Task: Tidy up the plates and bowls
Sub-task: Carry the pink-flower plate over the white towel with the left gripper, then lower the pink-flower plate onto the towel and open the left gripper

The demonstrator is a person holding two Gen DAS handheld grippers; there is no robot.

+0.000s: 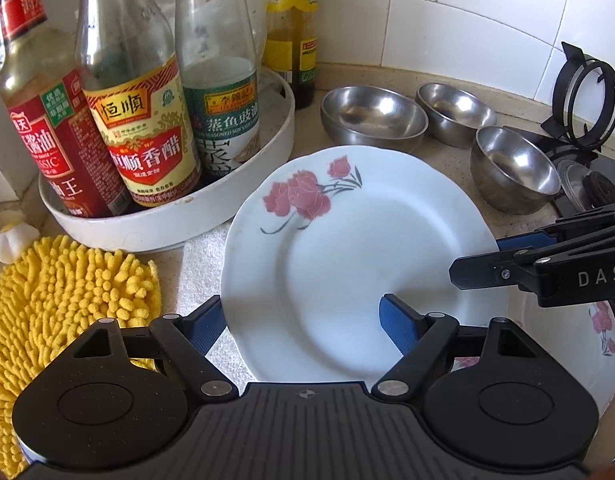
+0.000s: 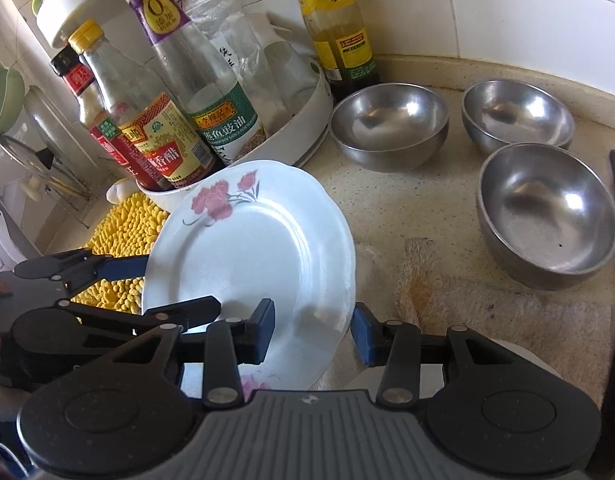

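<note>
A white plate with pink flowers (image 1: 347, 240) (image 2: 247, 248) hangs tilted above the counter between both grippers. My left gripper (image 1: 303, 324) (image 2: 175, 284) is shut on its left rim, with one finger under the edge and the other on its face. At the plate's right rim my right gripper (image 2: 313, 326) (image 1: 479, 258) is shut too, one pad on top and one outside the edge. A second floral dish (image 1: 603, 328) (image 2: 253, 386) lies beneath. Three steel bowls (image 1: 373, 116) (image 1: 455, 112) (image 1: 511, 168) stand behind on the counter, also visible in the right wrist view (image 2: 387, 128) (image 2: 515, 116) (image 2: 547, 212).
A white round tray (image 1: 167, 224) with several sauce bottles stands at the back left. A yellow chenille mitt (image 1: 59, 300) and a white towel (image 1: 203, 264) lie to the left. A black stove ring (image 1: 587, 96) is at the right, with the tiled wall behind.
</note>
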